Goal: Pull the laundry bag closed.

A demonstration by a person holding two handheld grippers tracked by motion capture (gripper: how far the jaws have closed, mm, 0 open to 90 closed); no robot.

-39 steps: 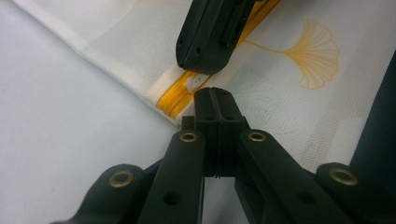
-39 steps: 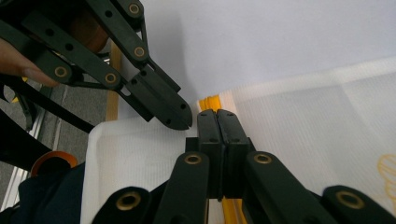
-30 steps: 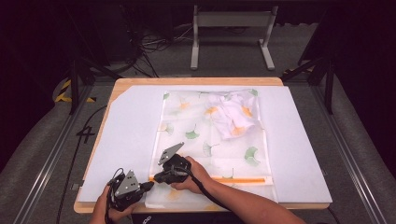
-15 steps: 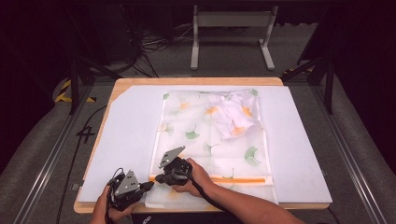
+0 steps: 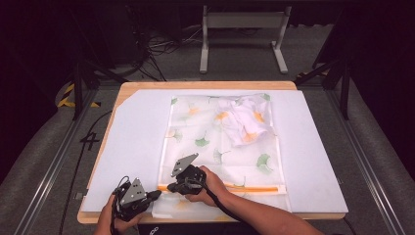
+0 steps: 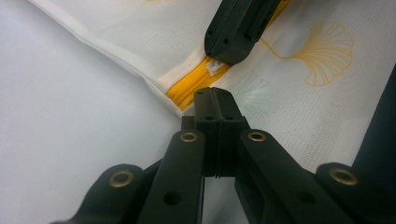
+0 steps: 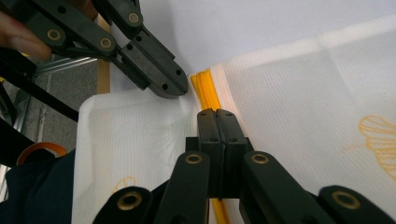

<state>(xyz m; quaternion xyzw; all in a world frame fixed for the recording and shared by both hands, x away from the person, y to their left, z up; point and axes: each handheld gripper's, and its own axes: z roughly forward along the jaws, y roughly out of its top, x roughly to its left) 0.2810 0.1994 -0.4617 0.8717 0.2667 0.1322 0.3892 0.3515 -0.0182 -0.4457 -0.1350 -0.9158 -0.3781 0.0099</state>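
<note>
A translucent white mesh zip bag printed with ginkgo leaves (image 5: 222, 147) lies flat on a white foam board (image 5: 132, 147) that covers the wooden tabletop (image 5: 205, 85). A crumpled white garment (image 5: 247, 122) sits inside the bag at its far right. The bag's orange zipper (image 5: 254, 188) runs along the near edge. At the zipper's left end the right tool (image 5: 172, 187) meets the left tool (image 5: 155, 194), which lies just left of it.

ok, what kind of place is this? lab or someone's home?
Most likely a lab recording rig, not a home: a wooden table under a white mat, aluminium rails alongside, loose cables on grey carpet, dark surroundings.
</note>
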